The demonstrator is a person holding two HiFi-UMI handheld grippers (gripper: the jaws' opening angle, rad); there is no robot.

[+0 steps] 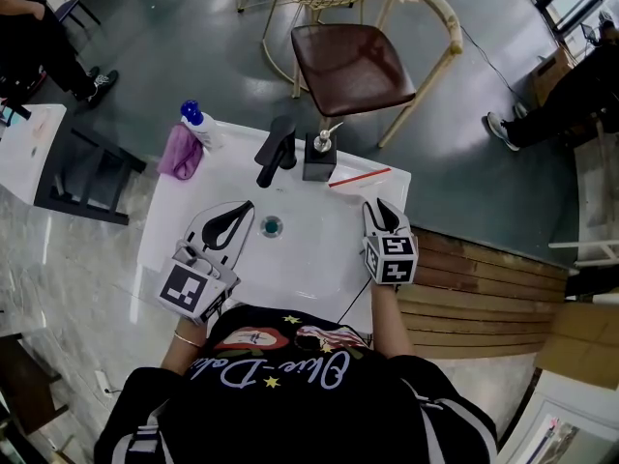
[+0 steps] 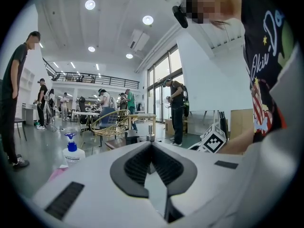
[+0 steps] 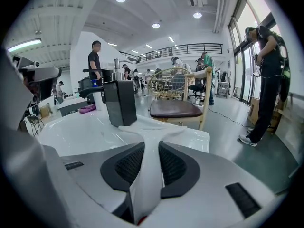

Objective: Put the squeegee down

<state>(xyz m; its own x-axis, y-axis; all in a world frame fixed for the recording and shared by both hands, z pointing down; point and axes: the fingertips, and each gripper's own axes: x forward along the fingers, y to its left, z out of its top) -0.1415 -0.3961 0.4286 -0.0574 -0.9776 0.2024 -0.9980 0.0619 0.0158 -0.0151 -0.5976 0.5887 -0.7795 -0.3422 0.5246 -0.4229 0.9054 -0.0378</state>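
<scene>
The squeegee (image 1: 360, 177) has a white handle and a thin red blade. Its head lies over the back right corner of the white sink (image 1: 309, 264). My right gripper (image 1: 385, 206) is shut on the handle. In the right gripper view the handle runs forward between the black pads and widens into the squeegee's (image 3: 152, 126) T-shaped head. I cannot tell if the blade touches the sink top. My left gripper (image 1: 237, 209) rests over the sink's left side, its tips meeting with nothing between them. The left gripper (image 2: 152, 145) looks the same in its own view.
A black faucet (image 1: 278, 148) and a black soap dispenser (image 1: 319, 156) stand at the sink's back edge. A blue-capped bottle (image 1: 198, 124) and a purple cloth (image 1: 180, 153) sit at the back left. The drain (image 1: 272, 226) is mid-basin. A brown-seated chair (image 1: 353, 66) stands behind.
</scene>
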